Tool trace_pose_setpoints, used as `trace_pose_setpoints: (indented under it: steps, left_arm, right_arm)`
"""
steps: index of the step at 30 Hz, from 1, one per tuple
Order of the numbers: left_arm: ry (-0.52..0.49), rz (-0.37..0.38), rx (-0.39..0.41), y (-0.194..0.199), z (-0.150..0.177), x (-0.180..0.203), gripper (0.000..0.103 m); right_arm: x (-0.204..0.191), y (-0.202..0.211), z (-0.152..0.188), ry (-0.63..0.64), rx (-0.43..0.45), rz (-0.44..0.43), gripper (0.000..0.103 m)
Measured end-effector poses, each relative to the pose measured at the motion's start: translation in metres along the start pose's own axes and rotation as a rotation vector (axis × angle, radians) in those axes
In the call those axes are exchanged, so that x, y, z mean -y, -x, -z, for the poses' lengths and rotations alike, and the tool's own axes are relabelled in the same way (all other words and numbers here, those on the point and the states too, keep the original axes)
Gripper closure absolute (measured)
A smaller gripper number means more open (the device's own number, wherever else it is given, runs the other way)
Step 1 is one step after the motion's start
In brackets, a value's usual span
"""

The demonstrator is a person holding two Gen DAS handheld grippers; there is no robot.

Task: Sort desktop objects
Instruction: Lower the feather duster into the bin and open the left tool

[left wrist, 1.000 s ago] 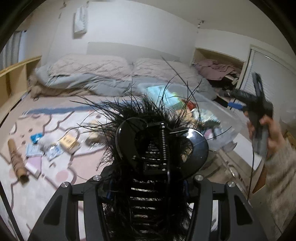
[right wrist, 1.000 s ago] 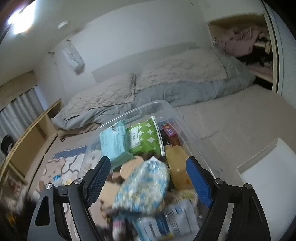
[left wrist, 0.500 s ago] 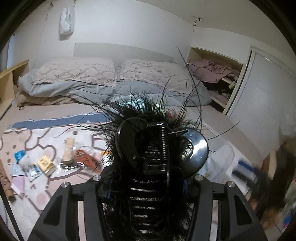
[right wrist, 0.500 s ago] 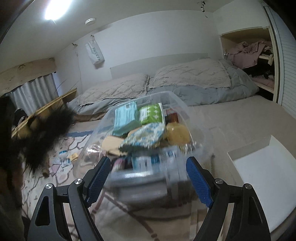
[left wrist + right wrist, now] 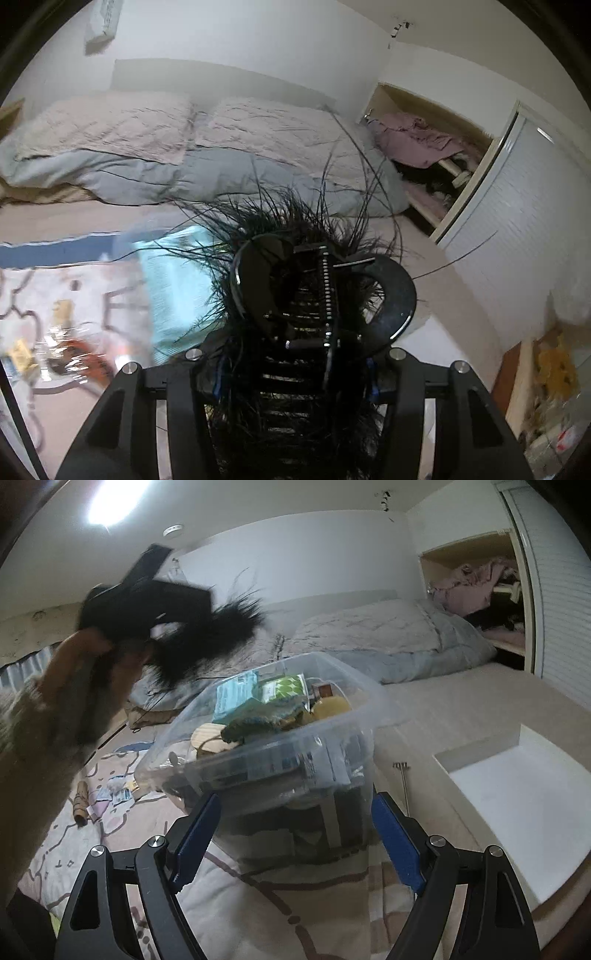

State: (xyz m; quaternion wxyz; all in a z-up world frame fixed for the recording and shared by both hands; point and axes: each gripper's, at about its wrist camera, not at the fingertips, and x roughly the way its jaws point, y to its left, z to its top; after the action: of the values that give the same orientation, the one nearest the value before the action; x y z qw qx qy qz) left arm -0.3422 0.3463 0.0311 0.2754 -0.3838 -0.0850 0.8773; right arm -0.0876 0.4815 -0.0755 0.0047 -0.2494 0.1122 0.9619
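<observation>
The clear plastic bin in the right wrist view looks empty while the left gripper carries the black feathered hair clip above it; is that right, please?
Not quite: the clear plastic bin is not empty. The right wrist view shows it packed with things, among them a teal packet and a green dotted pouch. The rest holds: the left gripper carries the black feathered hair clip, seen above the bin.

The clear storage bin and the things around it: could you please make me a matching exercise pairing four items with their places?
Items:
1. feathered hair clip
2. green dotted packet
3. cardboard tube
4. clear storage bin

Places:
A. lying on the patterned rug
B. inside the bin
C. gripped in the left claw
D. just ahead of the open right claw

Pairs: 1-C, 2-B, 3-A, 4-D
</observation>
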Motion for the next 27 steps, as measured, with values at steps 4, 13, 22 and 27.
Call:
trace_pose_setpoints:
  steps: [4,13,22,27]
  left_arm:
    - [0.078,-0.002,-0.028,-0.036,-0.012,0.010,0.050]
    - [0.329,-0.011,-0.037,-0.103,-0.032,0.007,0.050]
    - [0.582,-0.147,-0.091,-0.149,-0.023,-0.022,0.029]
    - [0.465,-0.041,-0.166,-0.158,-0.022,-0.004,0.001]
  right_arm:
    - [0.003,0.001,0.006,-0.010,0.006,0.017,0.019]
    - [0.012,0.008,0.008,0.001,0.025,0.028,0.019]
    - [0.020,-0.002,0.011,-0.003,-0.010,0.008,0.019]
    - [0.020,-0.002,0.012,-0.011,-0.019,0.005,0.019]
